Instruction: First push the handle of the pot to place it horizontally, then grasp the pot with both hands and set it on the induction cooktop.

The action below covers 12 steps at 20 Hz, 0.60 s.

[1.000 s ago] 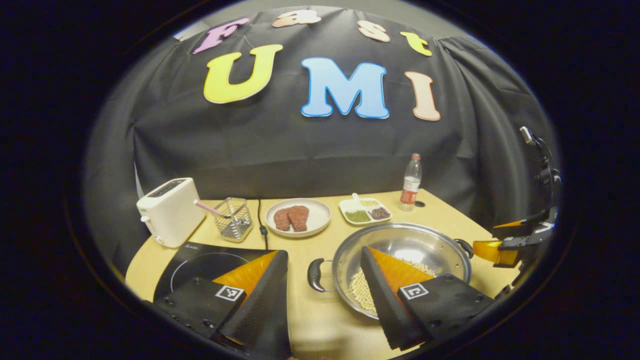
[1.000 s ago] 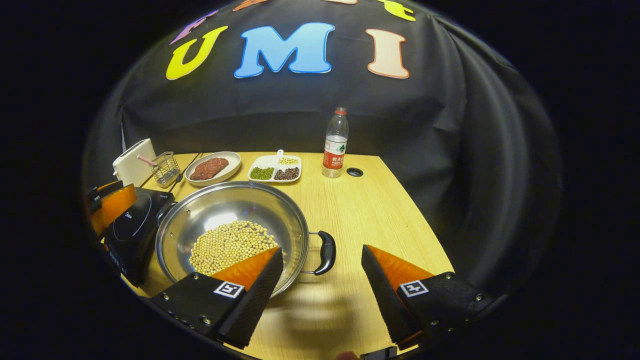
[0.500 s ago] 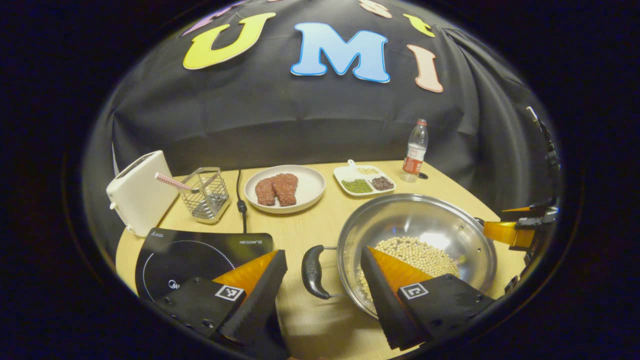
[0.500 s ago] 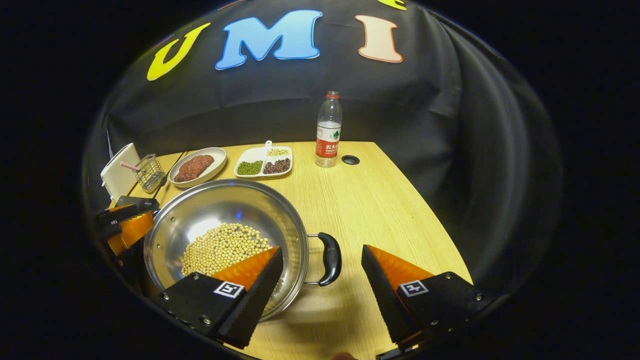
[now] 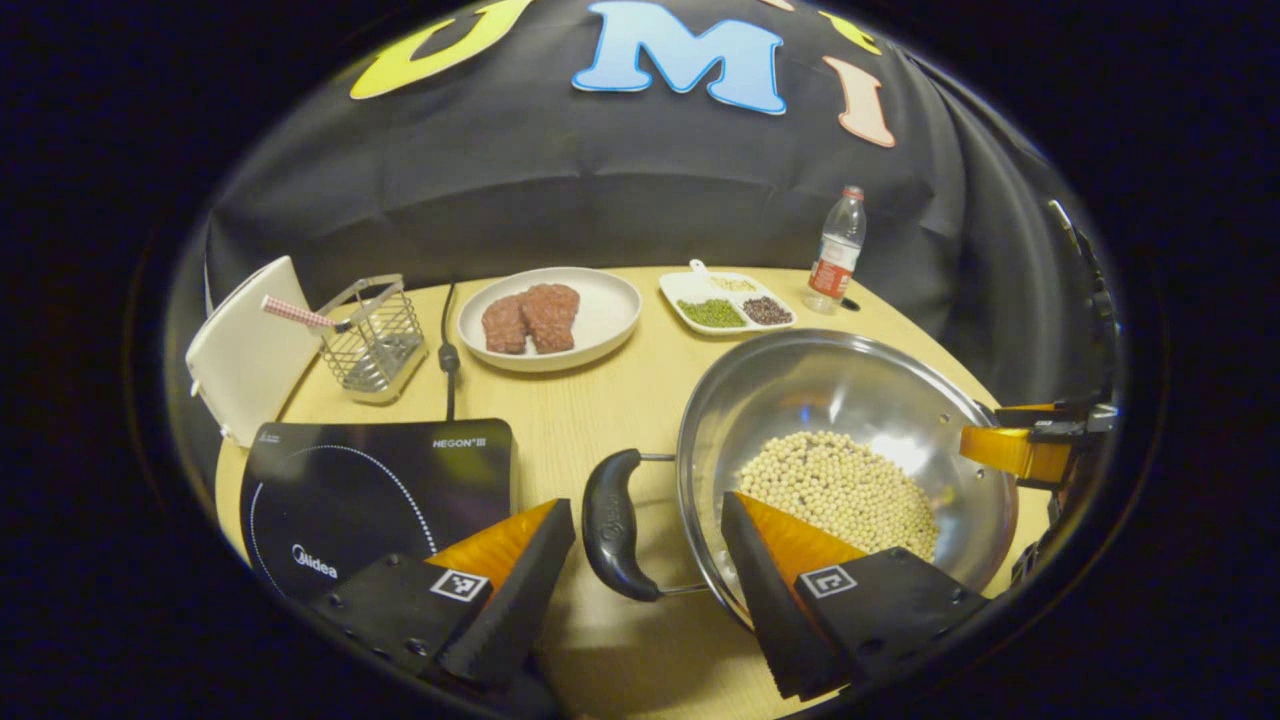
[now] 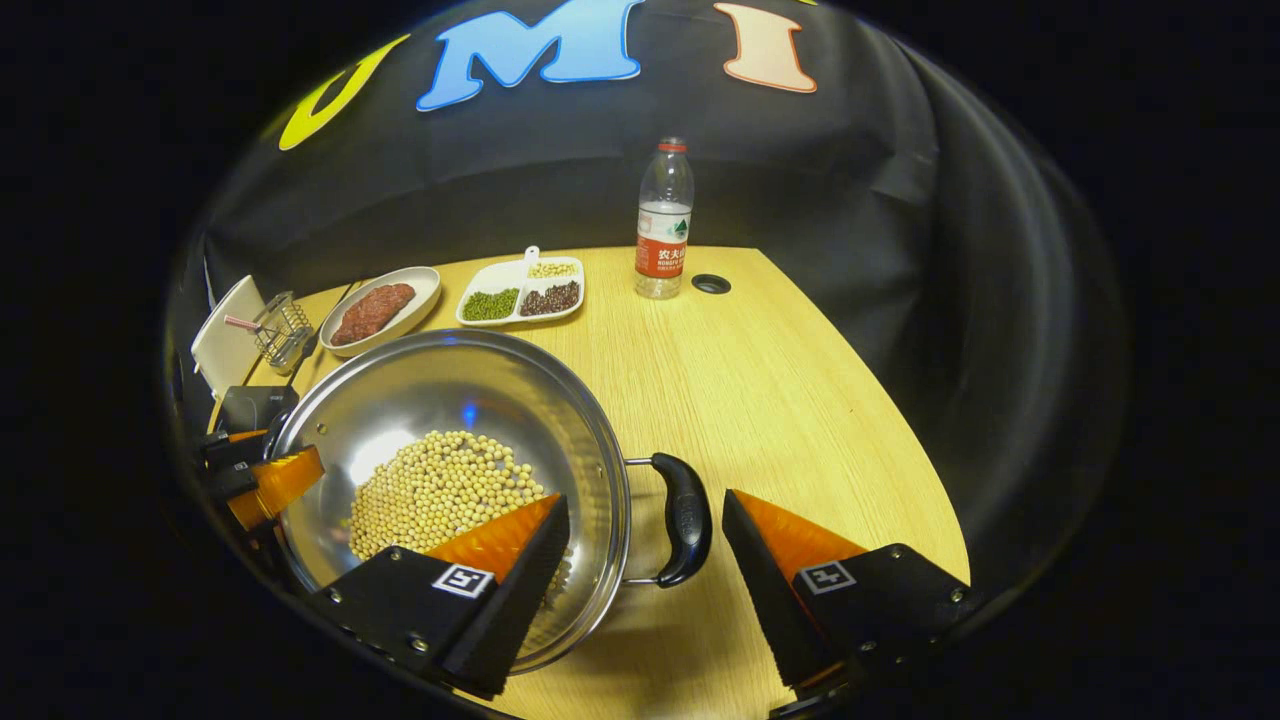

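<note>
Table (image 6: 800,380): light wood, bearing all items below. Pot (image 5: 830,400): steel, two-handled, resting on the table at about 3 o'clock of the induction cooktop (image 5: 370,490) and apart from it; in the left gripper view its handle-to-handle axis ran roughly 9 to 3 o'clock, left handle (image 5: 612,525) pointing toward the cooktop; in the right gripper view the right handle (image 6: 685,518) pointed to 3 o'clock. Soybeans (image 6: 445,490) lay heaped in the pot's near half. Left gripper (image 5: 648,570): fingers spread apart, straddling the left handle without touching it, one finger over the cooktop's corner, the other over the pot's rim. Right gripper (image 6: 645,570): fingers likewise apart, the right handle between them, untouched; this gripper also appeared at 3 o'clock in the left gripper view, at the pot's far rim. Toaster (image 5: 245,355), white, at 10 o'clock. Plate (image 5: 600,320) with meat, 12 o'clock. Wire basket (image 5: 375,325), beside the toaster. Divided dish (image 6: 520,295) of beans. Bottle (image 6: 663,220), upright, at the table's far edge.
</note>
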Motion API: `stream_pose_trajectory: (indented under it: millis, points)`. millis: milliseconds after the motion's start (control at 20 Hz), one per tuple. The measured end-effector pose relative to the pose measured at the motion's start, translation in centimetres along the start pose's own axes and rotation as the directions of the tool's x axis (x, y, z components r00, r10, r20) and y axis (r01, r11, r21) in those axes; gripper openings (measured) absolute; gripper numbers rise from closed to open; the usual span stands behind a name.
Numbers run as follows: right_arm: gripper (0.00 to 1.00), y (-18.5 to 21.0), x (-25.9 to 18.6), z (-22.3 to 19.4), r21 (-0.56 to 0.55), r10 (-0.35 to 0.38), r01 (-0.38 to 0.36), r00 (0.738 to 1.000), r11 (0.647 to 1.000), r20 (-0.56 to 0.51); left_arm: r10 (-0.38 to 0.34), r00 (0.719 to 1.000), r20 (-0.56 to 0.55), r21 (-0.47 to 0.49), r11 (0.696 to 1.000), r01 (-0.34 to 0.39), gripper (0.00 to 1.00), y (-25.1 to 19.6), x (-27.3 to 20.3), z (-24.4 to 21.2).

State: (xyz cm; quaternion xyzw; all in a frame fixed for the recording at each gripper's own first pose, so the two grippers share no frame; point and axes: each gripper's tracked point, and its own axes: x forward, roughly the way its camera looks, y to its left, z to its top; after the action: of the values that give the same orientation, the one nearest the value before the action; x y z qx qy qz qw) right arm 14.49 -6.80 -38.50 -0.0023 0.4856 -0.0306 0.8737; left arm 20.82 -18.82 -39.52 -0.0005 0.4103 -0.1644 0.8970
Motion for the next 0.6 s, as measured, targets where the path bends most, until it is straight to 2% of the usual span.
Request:
stream_pose_trajectory:
  millis: [100, 150, 200, 300, 400, 450, 500, 550, 600]
  points:
    - [0.95, -0.46, 0.5, 0.17, 0.026, -0.009, 0.009, 1.0, 1.0, -0.009, -0.005, 1.0, -0.018, 0.006, 1.0, 0.005, 0.93, -0.32, 0.24, -0.2]
    - [0.71, -0.44, 0.4, 0.26, 0.048, -0.003, 0.004, 1.0, 0.999, -0.018, 0.005, 0.999, -0.035, 0.014, 1.0, -0.005, 0.94, -0.25, 0.61, -0.38]
    - [0.66, -0.32, 0.49, 0.13, 0.067, 0.001, 0.001, 1.0, 0.998, -0.026, 0.006, 0.999, -0.047, 0.016, 1.0, -0.005, 0.82, -0.26, 0.9, -0.61]
    - [0.65, -0.26, 0.45, 0.03, 0.065, 0.008, -0.005, 0.999, 0.998, -0.042, 0.009, 0.997, -0.077, -0.002, 1.0, -0.009, 0.81, -0.18, 0.93, -0.75]
    - [0.61, -0.08, 0.4, -0.21, 0.026, 0.008, -0.006, 0.999, 1.0, -0.053, 0.016, 0.997, -0.078, -0.043, 0.999, -0.02, 0.73, 0.05, 1.03, -0.57]
    - [0.57, -0.2, 0.29, -0.09, 0.003, 0.009, -0.008, 0.998, 1.0, -0.058, 0.016, 0.997, -0.074, -0.073, 0.997, -0.021, 0.75, 0.1, 1.04, -0.32]
    - [0.52, -0.09, 0.32, -0.03, 0.007, 0.007, -0.007, 0.998, 1.0, -0.058, 0.011, 0.997, -0.07, -0.101, 0.995, -0.018, 0.66, 0.16, 1.08, -0.28]
    - [0.46, -0.02, 0.24, -0.24, 0.014, 0.01, -0.009, 0.997, 1.0, -0.071, 0.006, 0.998, -0.067, -0.124, 0.992, -0.014, 0.68, 0.17, 1.03, -0.05]
    - [0.47, 0.04, 0.35, -0.09, 0.022, 0.014, -0.013, 0.998, 1.0, -0.064, 0.003, 0.998, -0.066, -0.142, 0.99, -0.013, 0.68, 0.3, 0.85, -0.09]
